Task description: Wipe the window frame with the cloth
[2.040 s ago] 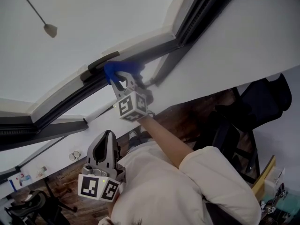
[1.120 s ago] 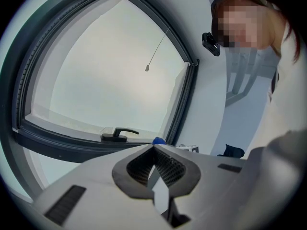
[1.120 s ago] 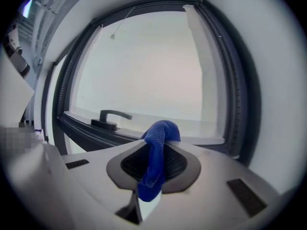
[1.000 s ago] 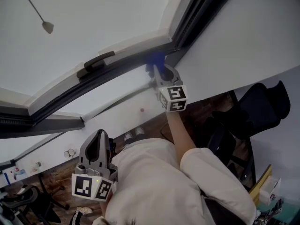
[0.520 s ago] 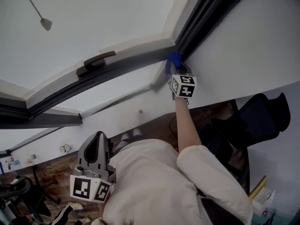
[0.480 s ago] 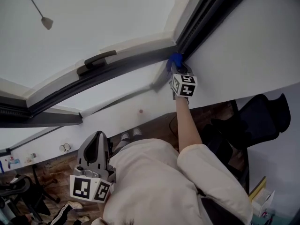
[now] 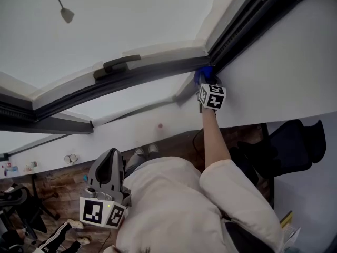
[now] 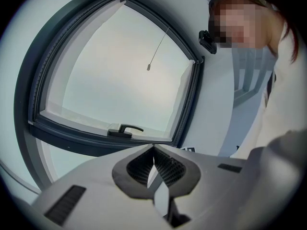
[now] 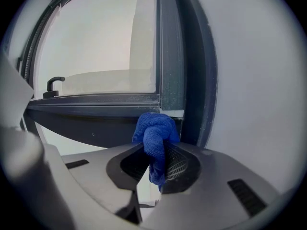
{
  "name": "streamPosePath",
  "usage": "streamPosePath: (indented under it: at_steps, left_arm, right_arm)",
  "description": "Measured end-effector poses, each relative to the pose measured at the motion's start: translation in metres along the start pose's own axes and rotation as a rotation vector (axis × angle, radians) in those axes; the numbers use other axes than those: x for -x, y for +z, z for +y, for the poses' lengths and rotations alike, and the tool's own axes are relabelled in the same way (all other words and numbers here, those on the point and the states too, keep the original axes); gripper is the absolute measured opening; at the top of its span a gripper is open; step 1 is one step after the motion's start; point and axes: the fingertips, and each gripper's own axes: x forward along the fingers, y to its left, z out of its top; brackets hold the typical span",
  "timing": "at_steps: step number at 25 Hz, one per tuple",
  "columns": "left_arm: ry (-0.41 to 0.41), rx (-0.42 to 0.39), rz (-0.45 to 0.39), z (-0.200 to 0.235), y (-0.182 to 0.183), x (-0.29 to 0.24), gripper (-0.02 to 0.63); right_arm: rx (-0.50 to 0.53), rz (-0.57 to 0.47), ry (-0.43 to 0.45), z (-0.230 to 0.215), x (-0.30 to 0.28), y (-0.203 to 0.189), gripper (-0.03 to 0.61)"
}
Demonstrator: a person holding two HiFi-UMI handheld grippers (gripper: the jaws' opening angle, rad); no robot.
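- White wall [image 7: 284, 73] fills the head view from 12 to 3 o'clock, with wooden floor [image 7: 63, 178] low at 8 o'clock and a dark office chair [image 7: 295, 141] at 4 o'clock.
- Pale window glass [image 7: 121, 20] takes up the 10 to 12 o'clock part of that view.
- The dark window frame [image 7: 158, 70] runs around the glass. Its lower rail and right upright meet in a corner at about 1 o'clock.
- The person's white-sleeved arm [image 7: 237, 199] reaches from 5 o'clock up toward that corner.
- The left gripper [image 7: 111, 162] is held low at 7 o'clock, well apart from the frame. In the left gripper view [image 8: 153, 159] its jaw tips are clenched together with nothing between them, and it points at the window.
- The right gripper [image 7: 208, 86] is raised at the frame's corner, its marker cube facing the camera. In the right gripper view [image 9: 156, 164] its jaws are clamped on the cloth.
- The blue cloth [image 7: 204, 77] is bunched out past the jaw tips. It lies against the corner of the window frame [image 9: 165, 56], at 12 o'clock from the jaws [image 9: 156, 138].
- A dark window handle [image 7: 122, 63] sits on the lower rail, at 9 o'clock from the cloth.
- A thin pull cord with a small weight [image 7: 67, 16] hangs in front of the glass at 11 o'clock.
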Motion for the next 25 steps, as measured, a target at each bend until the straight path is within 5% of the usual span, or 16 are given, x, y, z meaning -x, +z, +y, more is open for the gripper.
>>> streamPosePath:
  at_steps: [11, 25]
  left_arm:
    - [0.025, 0.007, 0.008, 0.007, -0.005, 0.008, 0.011]
    - [-0.012, -0.007, 0.010, 0.010, 0.000, 0.006, 0.011]
  right_arm:
    - [-0.018, 0.020, 0.010, 0.010, -0.008, 0.004, 0.046]
    - [0.006, -0.027, 0.105, 0.077, 0.004, 0.011, 0.046]
